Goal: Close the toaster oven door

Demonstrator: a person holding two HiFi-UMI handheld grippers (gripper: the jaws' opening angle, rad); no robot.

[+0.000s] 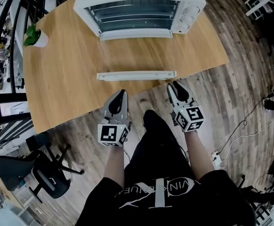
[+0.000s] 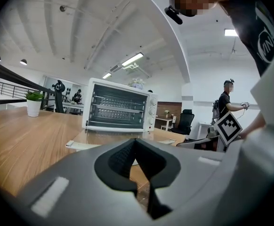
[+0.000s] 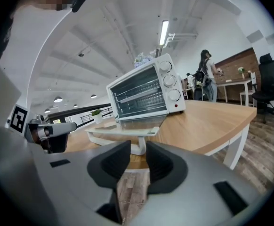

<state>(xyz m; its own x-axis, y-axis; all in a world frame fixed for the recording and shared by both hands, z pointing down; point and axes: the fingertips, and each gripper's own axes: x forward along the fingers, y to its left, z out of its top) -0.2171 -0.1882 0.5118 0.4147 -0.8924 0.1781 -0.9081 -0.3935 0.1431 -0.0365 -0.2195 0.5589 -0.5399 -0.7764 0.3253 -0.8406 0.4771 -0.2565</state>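
A white toaster oven (image 1: 141, 8) stands at the far side of the wooden table (image 1: 61, 79). Its glass door hangs open, lying flat toward me, with the white door handle (image 1: 137, 75) at the near edge. My left gripper (image 1: 122, 94) is shut and empty, just short of the handle's middle, over the table's near edge. My right gripper (image 1: 176, 85) sits just below the handle's right end, slightly open with nothing between its fingers. The left gripper view shows the oven (image 2: 120, 109) ahead of the left gripper (image 2: 135, 145). In the right gripper view, the handle (image 3: 123, 133) lies just beyond the right gripper (image 3: 138, 147).
A small potted plant (image 1: 33, 36) stands at the table's left edge. A black office chair (image 1: 47, 171) is on the floor at the lower left. A cable and power strip (image 1: 217, 157) lie on the floor to the right. A person (image 3: 206, 74) stands far behind the table.
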